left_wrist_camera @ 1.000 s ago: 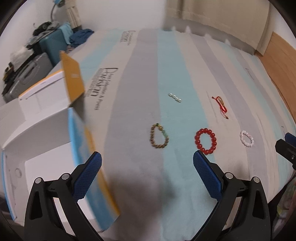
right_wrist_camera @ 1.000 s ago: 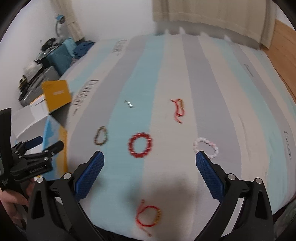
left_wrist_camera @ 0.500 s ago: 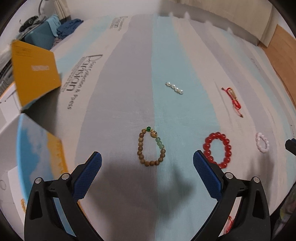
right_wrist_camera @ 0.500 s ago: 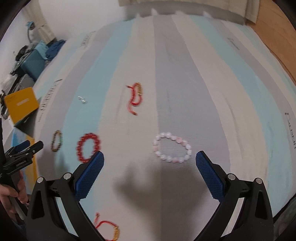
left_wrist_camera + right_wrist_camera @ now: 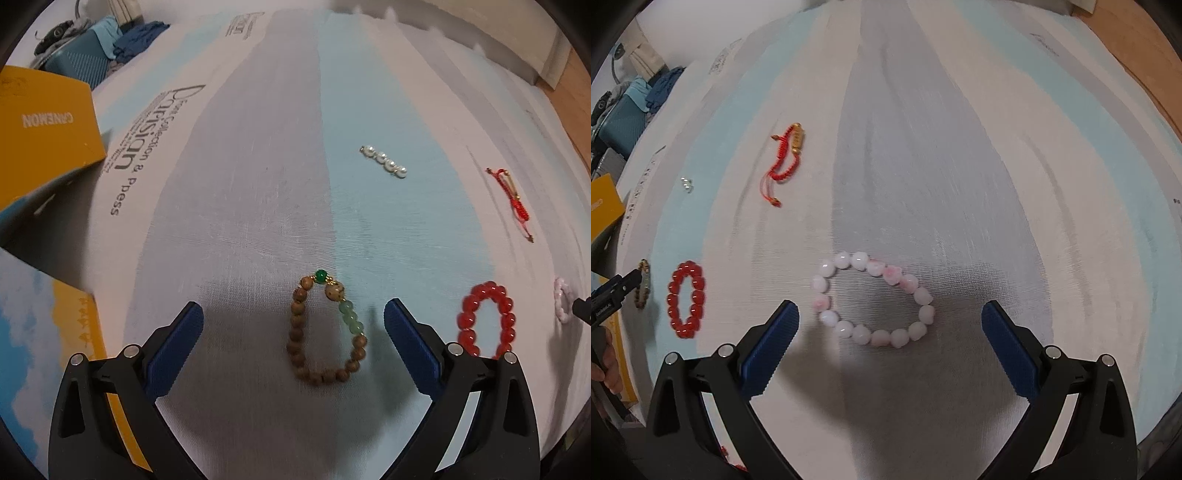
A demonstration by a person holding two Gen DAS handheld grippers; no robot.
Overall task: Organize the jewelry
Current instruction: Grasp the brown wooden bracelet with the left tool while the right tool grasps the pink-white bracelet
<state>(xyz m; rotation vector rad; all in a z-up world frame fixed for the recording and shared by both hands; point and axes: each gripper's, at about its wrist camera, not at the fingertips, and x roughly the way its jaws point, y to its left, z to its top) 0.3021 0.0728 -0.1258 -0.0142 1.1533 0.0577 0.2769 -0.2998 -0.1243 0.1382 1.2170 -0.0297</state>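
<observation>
- Bracelets lie loose on the striped sheet (image 5: 258,177), none sorted yet as far as the views show, so the task looks barely begun.
- Wood bracelet (image 5: 325,332) sits flat between the fingers of the left gripper (image 5: 291,317), whose jaws stand wide apart and hold nothing.
- Pink bracelet (image 5: 873,299) lies flat between the fingers of the right gripper (image 5: 890,317), also spread wide and empty.
- Red bracelet (image 5: 485,319) rests between those two, apart from both.
- Farther off lie a pearl clip (image 5: 384,162) and a red cord (image 5: 786,158) with a gold charm (a second red cord may sit at the right view's bottom edge, too cut off to tell).
- Box (image 5: 44,122), orange flap raised, stands at the sheet's left edge; its inside is out of view, so I cannot tell whether anything is in it.
- Left to do, I judge: every piece seen, starting with the two now framed.
</observation>
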